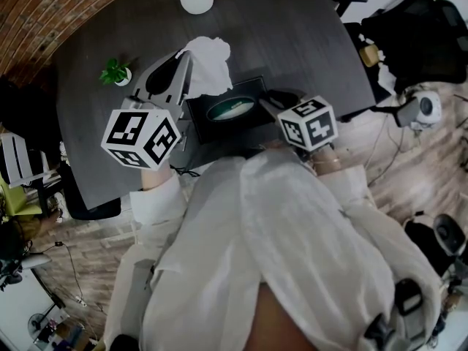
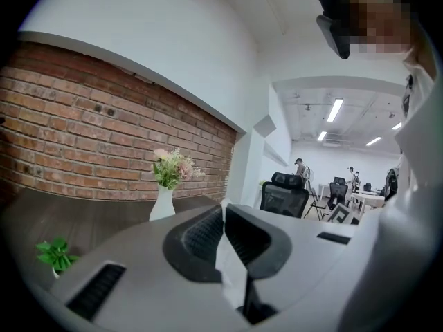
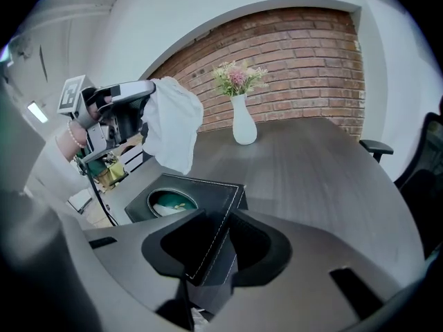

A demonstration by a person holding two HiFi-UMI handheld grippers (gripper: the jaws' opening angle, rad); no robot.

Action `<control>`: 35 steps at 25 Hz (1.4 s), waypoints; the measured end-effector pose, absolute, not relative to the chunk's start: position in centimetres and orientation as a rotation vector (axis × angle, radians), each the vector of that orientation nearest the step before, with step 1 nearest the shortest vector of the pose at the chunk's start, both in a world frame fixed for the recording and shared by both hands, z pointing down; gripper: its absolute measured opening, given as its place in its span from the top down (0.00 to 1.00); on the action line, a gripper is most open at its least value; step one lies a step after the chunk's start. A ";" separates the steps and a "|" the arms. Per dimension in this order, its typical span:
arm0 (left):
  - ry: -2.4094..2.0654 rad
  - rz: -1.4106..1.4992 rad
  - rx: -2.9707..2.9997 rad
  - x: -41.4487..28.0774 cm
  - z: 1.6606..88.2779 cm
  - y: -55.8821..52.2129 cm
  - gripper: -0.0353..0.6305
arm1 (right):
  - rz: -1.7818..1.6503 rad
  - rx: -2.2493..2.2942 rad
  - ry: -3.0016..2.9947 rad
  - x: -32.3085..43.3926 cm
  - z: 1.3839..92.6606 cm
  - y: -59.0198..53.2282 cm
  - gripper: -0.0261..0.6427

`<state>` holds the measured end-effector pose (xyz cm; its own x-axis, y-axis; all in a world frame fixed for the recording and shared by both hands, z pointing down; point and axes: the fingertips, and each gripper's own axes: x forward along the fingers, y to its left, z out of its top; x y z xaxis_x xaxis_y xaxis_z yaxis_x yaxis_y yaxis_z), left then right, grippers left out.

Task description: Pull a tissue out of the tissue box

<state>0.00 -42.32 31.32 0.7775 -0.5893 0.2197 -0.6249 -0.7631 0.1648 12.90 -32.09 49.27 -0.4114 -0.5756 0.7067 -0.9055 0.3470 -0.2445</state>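
A dark tissue box (image 1: pixel 230 110) with an oval opening stands on the dark table (image 1: pixel 292 35) in the head view. My left gripper (image 1: pixel 187 61) is raised above the box's left side and is shut on a white tissue (image 1: pixel 208 64), which hangs free and clear of the box. In the left gripper view the tissue (image 2: pixel 232 265) is pinched between the closed jaws (image 2: pixel 223 216). My right gripper (image 3: pixel 220 216) is shut on the near corner of the tissue box (image 3: pixel 201 185). From there the tissue (image 3: pixel 173 123) dangles from the left gripper (image 3: pixel 121 106) over the box.
A white vase of flowers (image 3: pixel 242 126) stands at the table's far side, by the brick wall. A small green potted plant (image 1: pixel 115 72) sits at the table's left. Office chairs (image 2: pixel 285 194) and people are in the room beyond. Cables and gear lie on the floor at right (image 1: pixel 420 108).
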 end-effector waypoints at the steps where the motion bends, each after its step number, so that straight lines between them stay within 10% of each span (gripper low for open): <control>1: -0.953 0.218 2.741 -0.1 31.2 -42.3 0.93 | 0.842 1.289 -2.106 12.9 49.1 -32.1 0.80; 35: -1.064 -0.341 2.738 -4.4 23.9 -39.7 0.93 | 0.260 1.385 -2.751 6.3 27.2 -40.4 0.89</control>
<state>-4.43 -39.69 23.94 0.7171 -0.6816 -0.1458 -0.6393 -0.7265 0.2520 6.31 -40.42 27.16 -0.5975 -0.7928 0.1204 -0.8013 0.5846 -0.1268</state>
